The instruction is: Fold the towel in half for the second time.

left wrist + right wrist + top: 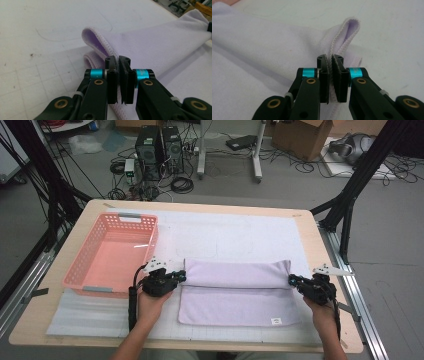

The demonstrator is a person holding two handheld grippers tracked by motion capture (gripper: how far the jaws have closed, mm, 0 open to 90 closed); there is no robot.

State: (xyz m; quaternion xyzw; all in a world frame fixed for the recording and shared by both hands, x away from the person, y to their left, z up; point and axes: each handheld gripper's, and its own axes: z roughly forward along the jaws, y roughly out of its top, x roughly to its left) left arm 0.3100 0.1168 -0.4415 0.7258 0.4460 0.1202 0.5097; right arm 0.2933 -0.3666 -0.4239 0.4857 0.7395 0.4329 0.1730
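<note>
High view: a lilac towel (235,292) is lying in the lower middle of the frame on a white mat (235,232) that is covering the wooden tabletop (327,255). Its far part is lying doubled over as a long fold across the near part, and a small white label is showing at its lower right corner. The left gripper (181,276) is sitting at the left end of that fold and the right gripper (292,280) at the right end, each held by a hand coming in from the bottom edge. A pink basket (90,265) is standing at the left of the mat, just beside the left gripper. Computer towers (160,150), cables and a cardboard box (305,135) are sitting on the floor along the top of the frame.

Left gripper view: at centre frame the left gripper (119,61) is pinching the stitched hem of the towel (160,42), jaws closed on the cloth. The fold is looping up to the upper left of the jaws and the cloth is running off to the upper right.

Right gripper view: at centre frame the right gripper (329,58) is clamping the towel (262,42) by its hem, jaws closed on the cloth. The folded edge is standing up at upper right; the cloth is spreading to the left.
</note>
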